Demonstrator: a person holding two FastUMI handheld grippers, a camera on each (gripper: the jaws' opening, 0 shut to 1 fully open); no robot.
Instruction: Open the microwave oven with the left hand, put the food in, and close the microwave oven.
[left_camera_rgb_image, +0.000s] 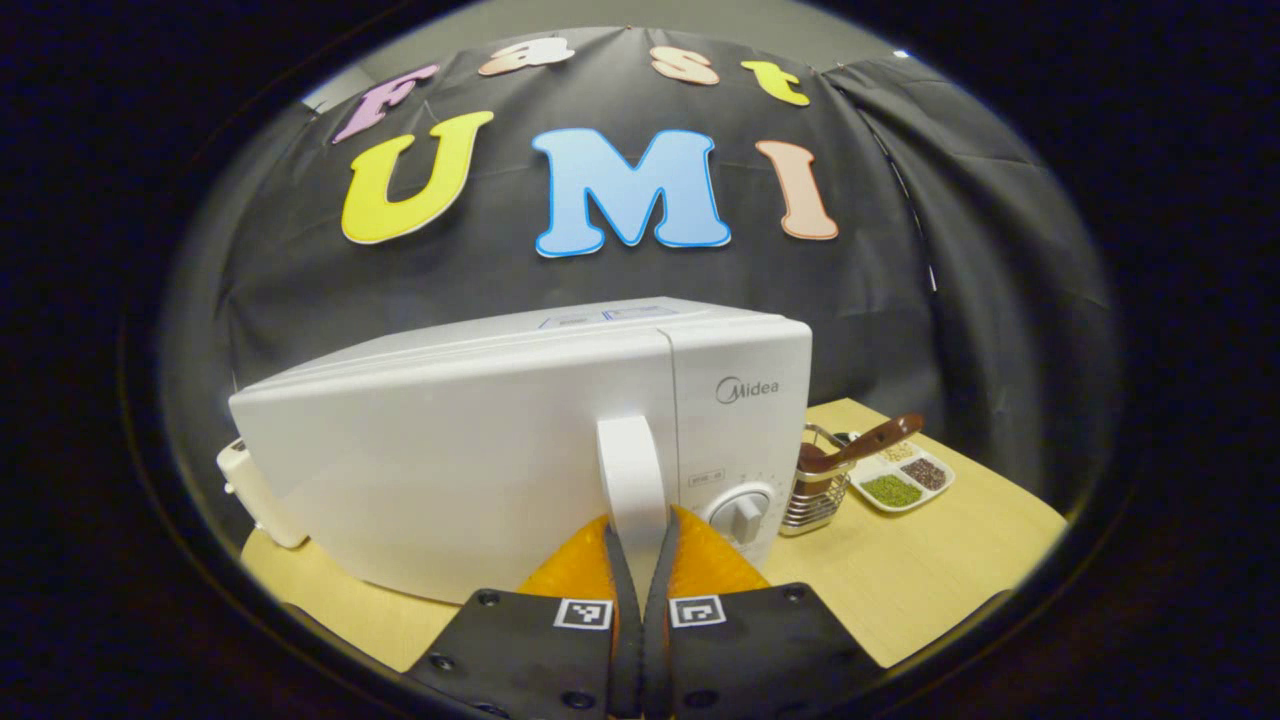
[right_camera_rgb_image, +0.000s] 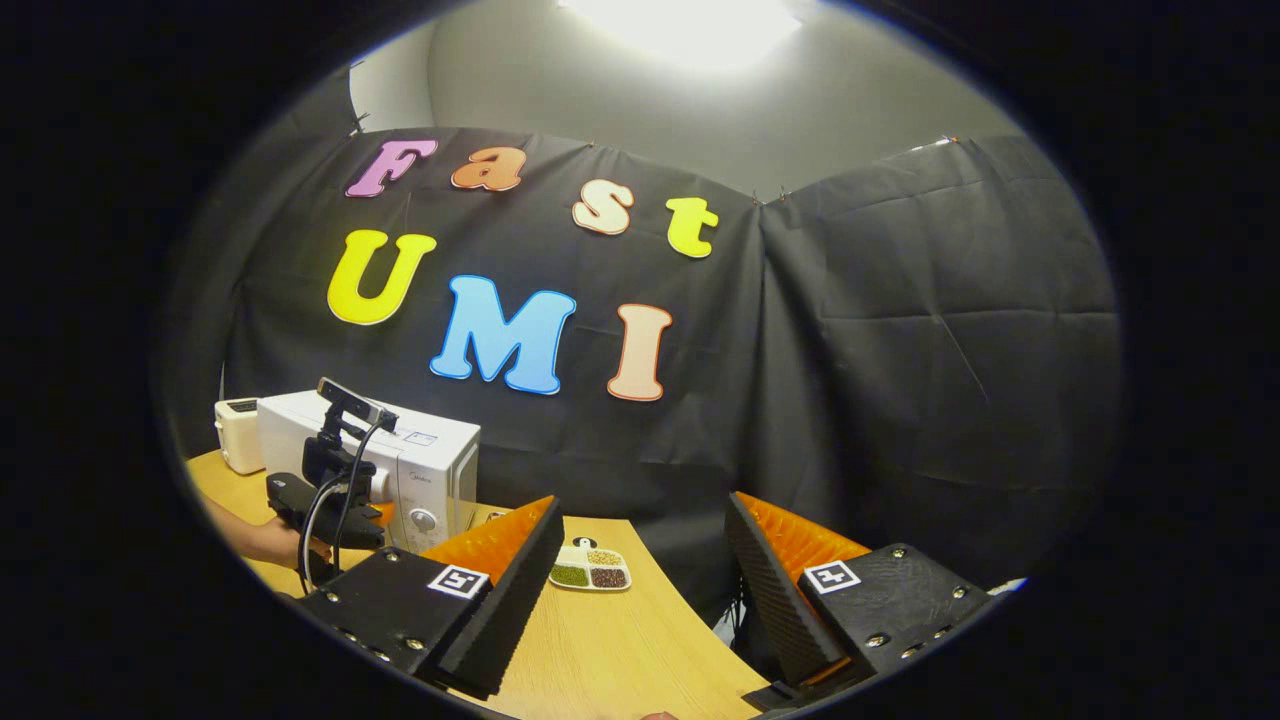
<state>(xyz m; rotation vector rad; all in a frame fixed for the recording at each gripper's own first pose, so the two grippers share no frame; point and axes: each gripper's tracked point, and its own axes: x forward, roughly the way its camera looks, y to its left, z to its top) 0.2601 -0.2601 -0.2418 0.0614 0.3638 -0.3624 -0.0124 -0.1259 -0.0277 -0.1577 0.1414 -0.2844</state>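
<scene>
The microwave oven (left_camera_rgb_image: 520, 440) stands on the wooden table (left_camera_rgb_image: 930, 570), toward its left and far side against the black cloth wall, and its door handle (left_camera_rgb_image: 632, 480) is what matters now: a pale vertical bar, long axis upright, set at the right edge of the door just left of the control panel with its dial (left_camera_rgb_image: 742, 513). My left gripper (left_camera_rgb_image: 640, 545) is right at that handle, straight ahead of me, and my two fingers (left_camera_rgb_image: 580, 565) are drawn in on either side of its lower end, nearly closed, so I judge I have the handle pinched, though the contact itself is partly hidden. The door looks shut or barely cracked; I cannot tell which. Since the handle sits on the door's right edge, I judge the hinge to be on the left, so the pull should come toward me and swing out leftward. In the right gripper view I see that left gripper (right_camera_rgb_image: 335, 510), held by a hand (right_camera_rgb_image: 262, 540), against the oven front (right_camera_rgb_image: 425, 480), well off to the left of my right gripper (right_camera_rgb_image: 645, 590). The right one hangs wide open and holds nothing, over the near right part of the table. Right of the oven stand a wire holder (left_camera_rgb_image: 822, 490) with a brown spoon (left_camera_rgb_image: 862, 445), and a divided dish of grains (left_camera_rgb_image: 905, 480), which I take to be the food. A small white appliance (left_camera_rgb_image: 255, 495) sits at the oven's far left.
</scene>
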